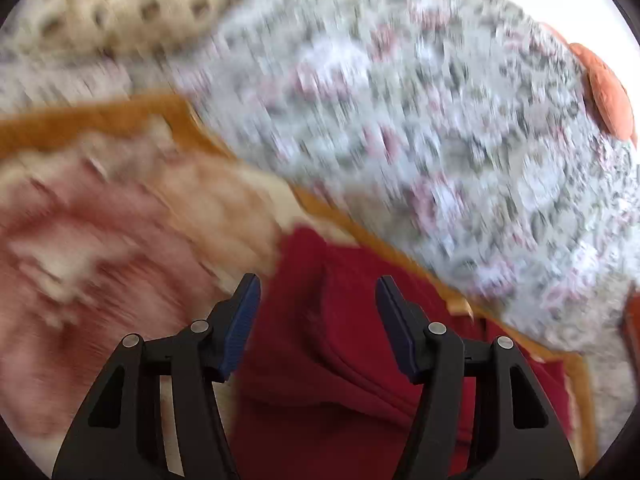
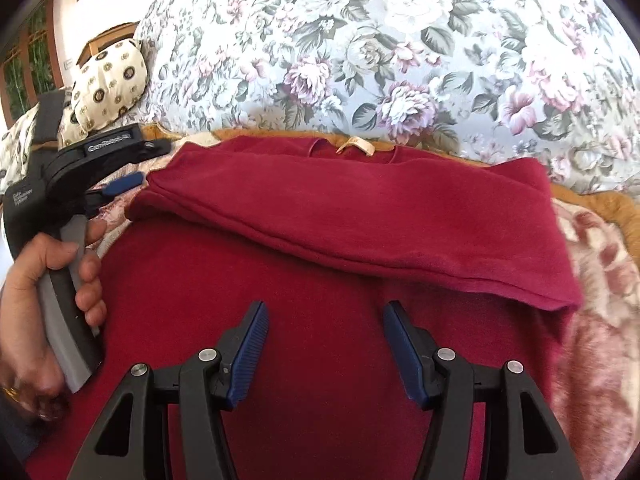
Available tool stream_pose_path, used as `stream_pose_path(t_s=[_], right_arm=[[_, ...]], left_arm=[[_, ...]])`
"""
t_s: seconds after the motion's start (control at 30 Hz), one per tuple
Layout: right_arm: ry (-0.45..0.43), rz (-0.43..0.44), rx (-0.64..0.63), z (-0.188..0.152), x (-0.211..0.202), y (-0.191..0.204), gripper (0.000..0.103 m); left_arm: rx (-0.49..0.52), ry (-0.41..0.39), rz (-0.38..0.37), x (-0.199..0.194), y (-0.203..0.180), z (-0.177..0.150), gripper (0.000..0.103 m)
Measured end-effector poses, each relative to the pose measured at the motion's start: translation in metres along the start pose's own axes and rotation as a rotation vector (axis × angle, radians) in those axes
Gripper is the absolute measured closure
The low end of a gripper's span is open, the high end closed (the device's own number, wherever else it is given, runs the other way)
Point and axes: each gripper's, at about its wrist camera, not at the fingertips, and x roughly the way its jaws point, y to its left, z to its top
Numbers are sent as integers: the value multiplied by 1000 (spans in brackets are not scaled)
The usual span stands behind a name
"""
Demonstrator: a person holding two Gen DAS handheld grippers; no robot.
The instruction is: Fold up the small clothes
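A dark red garment [image 2: 320,280] lies spread on a pink and cream blanket [image 2: 592,320], with one sleeve [image 2: 360,216] folded across its upper part and a neck label [image 2: 356,146] at the far edge. My right gripper [image 2: 324,312] is open and empty just above the garment's middle. My left gripper [image 2: 120,184] shows at the left of the right wrist view, held in a hand beside the garment's left shoulder. In the blurred left wrist view the left gripper [image 1: 318,284] is open and empty over the garment [image 1: 340,360].
A floral bedspread [image 2: 360,52] rises behind the blanket, also shown in the left wrist view [image 1: 400,100]. A cream patterned pillow [image 2: 108,80] lies at the far left. An orange cushion [image 1: 608,92] sits at the right. The blanket has an orange border [image 1: 120,116].
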Motion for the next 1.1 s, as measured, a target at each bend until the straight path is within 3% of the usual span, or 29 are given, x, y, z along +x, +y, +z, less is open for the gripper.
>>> stream_pose_path(t_s=[0.07, 0.1, 0.2, 0.27, 0.37, 0.4, 0.5, 0.6, 0.7, 0.8, 0.87, 0.9, 1.0, 1.1], right_arm=[[-107, -4, -5, 9, -28, -13, 45], [-135, -22, -5, 14, -34, -21, 45], [-158, -31, 47, 41, -42, -66, 45], [-69, 53, 74, 49, -26, -90, 51], [161, 131, 79, 28, 11, -116, 53], [99, 166, 27, 15, 2, -115, 53], [125, 207, -18, 12, -10, -116, 54], [154, 185, -24, 33, -20, -124, 55], [54, 127, 16, 63, -29, -132, 55], [98, 183, 85, 79, 6, -147, 55], [208, 106, 86, 78, 39, -153, 62], [206, 70, 119, 79, 52, -166, 63], [167, -11, 257, 88, 52, -191, 80], [137, -122, 222, 98, 37, -185, 79]], left_arm=[[77, -61, -26, -12, -14, -1, 43], [113, -55, -56, -11, -21, -4, 42], [207, 110, -191, 14, -47, -21, 43], [237, 215, -224, 31, -56, -31, 43], [192, 278, -207, 42, -48, -33, 43], [160, 303, -199, 47, -42, -34, 43], [144, 316, -199, 50, -39, -34, 43], [188, 313, -168, 50, -47, -38, 43], [202, 314, -154, 53, -49, -39, 43], [201, 312, -157, 53, -48, -39, 43], [200, 312, -163, 54, -48, -39, 43], [200, 312, -163, 54, -48, -39, 43], [203, 313, -160, 54, -48, -39, 43], [206, 314, -156, 55, -48, -39, 42]])
